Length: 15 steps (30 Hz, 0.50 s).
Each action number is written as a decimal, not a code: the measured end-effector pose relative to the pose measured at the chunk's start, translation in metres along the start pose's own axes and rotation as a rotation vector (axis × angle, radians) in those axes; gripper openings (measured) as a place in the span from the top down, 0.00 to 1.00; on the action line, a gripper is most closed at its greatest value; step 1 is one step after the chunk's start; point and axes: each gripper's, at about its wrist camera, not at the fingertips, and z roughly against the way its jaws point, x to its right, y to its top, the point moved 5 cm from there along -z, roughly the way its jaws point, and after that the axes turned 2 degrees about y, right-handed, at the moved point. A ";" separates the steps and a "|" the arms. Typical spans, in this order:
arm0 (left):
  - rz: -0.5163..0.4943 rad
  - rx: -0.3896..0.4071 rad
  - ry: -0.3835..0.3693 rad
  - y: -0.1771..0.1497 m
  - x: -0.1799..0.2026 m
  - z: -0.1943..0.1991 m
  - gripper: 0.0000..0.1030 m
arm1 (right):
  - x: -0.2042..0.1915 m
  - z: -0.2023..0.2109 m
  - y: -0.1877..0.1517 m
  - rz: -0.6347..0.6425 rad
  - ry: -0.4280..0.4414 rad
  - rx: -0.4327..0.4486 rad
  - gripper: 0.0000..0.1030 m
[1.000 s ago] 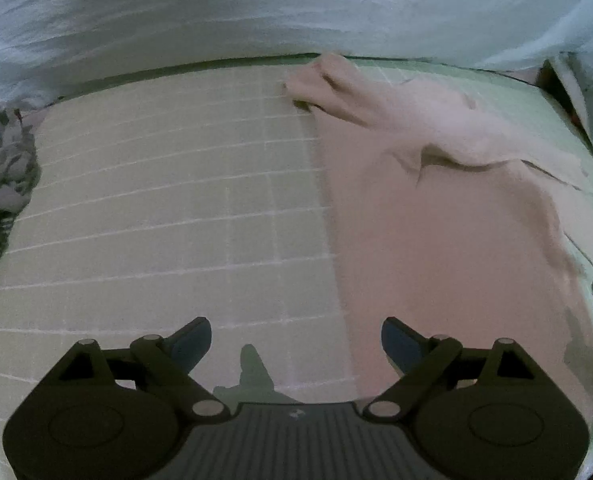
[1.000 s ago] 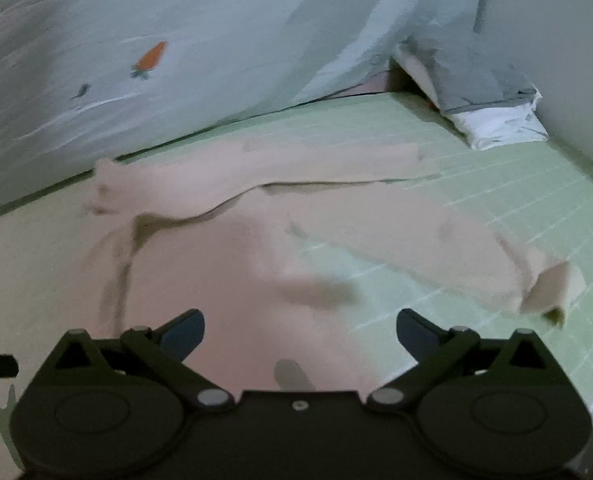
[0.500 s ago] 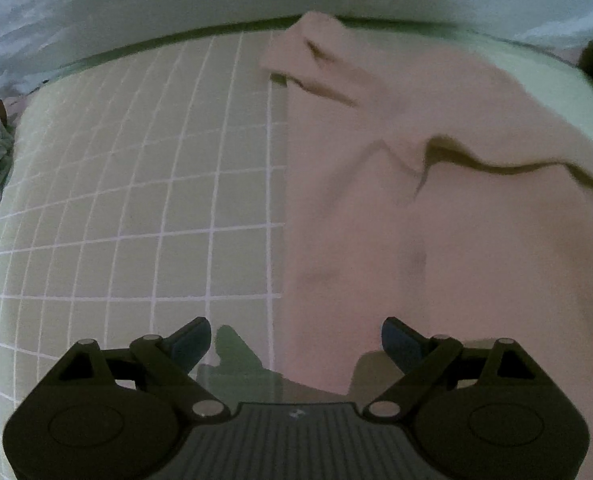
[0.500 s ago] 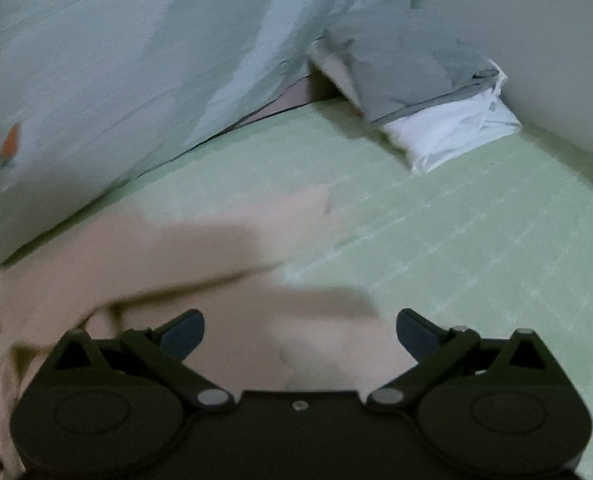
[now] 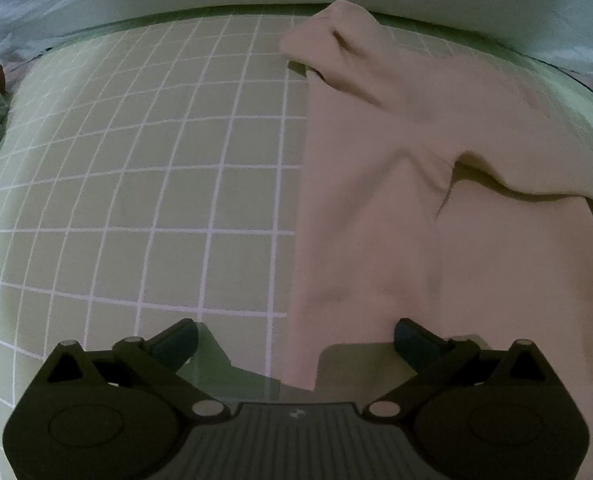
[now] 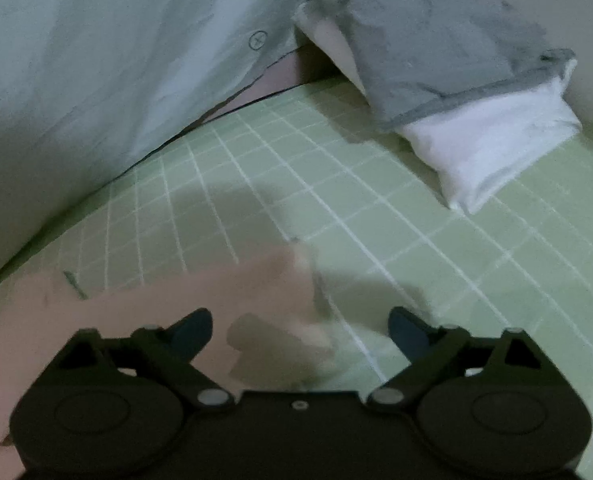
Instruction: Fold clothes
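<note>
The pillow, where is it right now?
In the right wrist view, the pillow lies upper right on the green checked sheet, against the pale quilt.

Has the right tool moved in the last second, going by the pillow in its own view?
Yes. The right tool has swung toward the pillow, which now sits nearer and more central, while the pink garment has slid to the lower left.
</note>
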 end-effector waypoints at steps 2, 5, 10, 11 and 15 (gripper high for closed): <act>0.000 0.000 -0.001 0.000 -0.002 0.000 0.00 | -0.003 -0.002 0.003 0.026 -0.015 0.006 0.24; -0.006 0.002 -0.003 0.001 -0.002 -0.001 0.00 | -0.008 -0.001 0.005 0.055 -0.010 0.010 0.80; 0.001 0.004 -0.011 -0.004 -0.006 0.014 0.00 | -0.020 0.019 0.006 0.118 0.058 0.041 0.98; 0.005 0.007 -0.012 -0.005 -0.009 0.018 0.00 | -0.024 0.029 0.007 0.127 0.064 0.062 0.98; 0.021 0.020 -0.017 -0.010 -0.022 0.034 0.00 | -0.042 0.074 0.012 0.147 0.103 0.159 0.98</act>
